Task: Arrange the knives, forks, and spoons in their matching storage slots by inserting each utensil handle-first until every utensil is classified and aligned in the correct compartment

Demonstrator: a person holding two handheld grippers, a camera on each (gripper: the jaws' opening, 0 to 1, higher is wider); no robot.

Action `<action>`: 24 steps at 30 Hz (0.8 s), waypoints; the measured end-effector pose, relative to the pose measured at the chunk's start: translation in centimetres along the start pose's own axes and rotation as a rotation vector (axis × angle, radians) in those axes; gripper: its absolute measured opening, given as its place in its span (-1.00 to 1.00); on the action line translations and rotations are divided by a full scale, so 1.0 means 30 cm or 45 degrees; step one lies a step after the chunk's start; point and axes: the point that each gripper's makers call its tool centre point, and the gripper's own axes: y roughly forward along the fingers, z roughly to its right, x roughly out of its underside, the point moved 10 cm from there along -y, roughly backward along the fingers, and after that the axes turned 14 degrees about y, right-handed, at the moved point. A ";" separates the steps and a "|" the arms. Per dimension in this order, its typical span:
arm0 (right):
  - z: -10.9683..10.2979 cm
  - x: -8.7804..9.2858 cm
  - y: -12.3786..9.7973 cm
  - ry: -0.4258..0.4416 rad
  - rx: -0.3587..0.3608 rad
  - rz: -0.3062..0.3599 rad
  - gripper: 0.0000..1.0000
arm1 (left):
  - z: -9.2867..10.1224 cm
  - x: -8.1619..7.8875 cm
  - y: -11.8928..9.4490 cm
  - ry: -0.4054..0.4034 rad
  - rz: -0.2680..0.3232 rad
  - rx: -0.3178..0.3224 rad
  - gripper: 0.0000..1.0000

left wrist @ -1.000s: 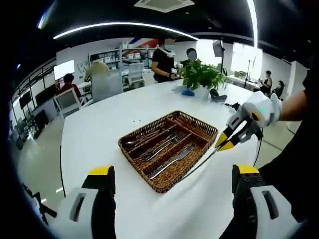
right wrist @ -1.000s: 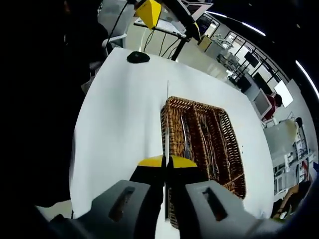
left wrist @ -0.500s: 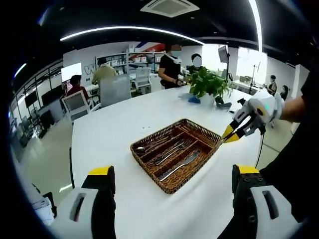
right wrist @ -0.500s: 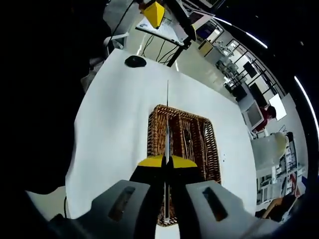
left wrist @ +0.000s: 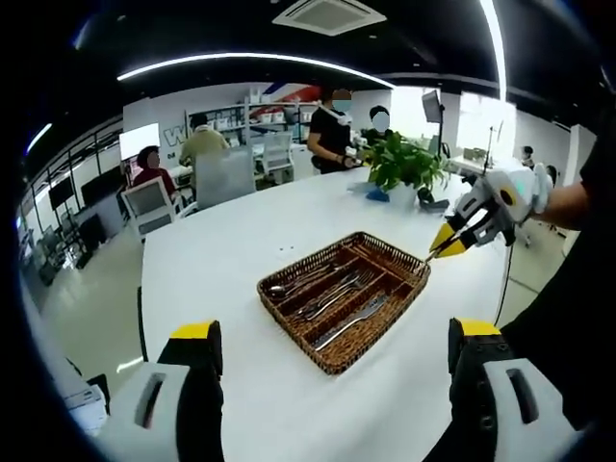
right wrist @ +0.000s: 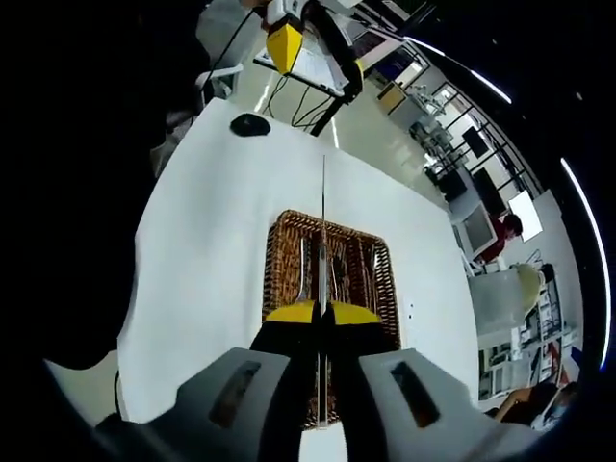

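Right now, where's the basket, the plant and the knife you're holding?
basket [left wrist: 332,361], left gripper view, near rim.
plant [left wrist: 404,159], left gripper view, leaves.
knife [right wrist: 322,207], right gripper view, thin edge past the shut right hand-held gripper [right wrist: 321,310].

Left gripper [left wrist: 330,337]: jaws spread wide apart, holding nothing. Right gripper [right wrist: 321,312]: yellow-tipped jaws pressed together, pointing forward; in the left gripper view it is raised at the right, gripped by a gloved hand [left wrist: 535,187].
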 end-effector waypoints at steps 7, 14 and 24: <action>0.060 -0.015 0.013 -0.023 0.033 0.005 -0.98 | -0.022 -0.020 0.004 -0.008 0.031 -0.013 0.99; 0.123 -0.032 0.034 -0.062 0.077 0.010 -0.98 | -0.033 -0.029 -0.006 0.000 0.067 -0.017 0.99; 0.184 -0.030 0.076 -0.097 0.111 0.001 -0.98 | -0.041 -0.020 -0.011 -0.012 0.077 -0.018 0.99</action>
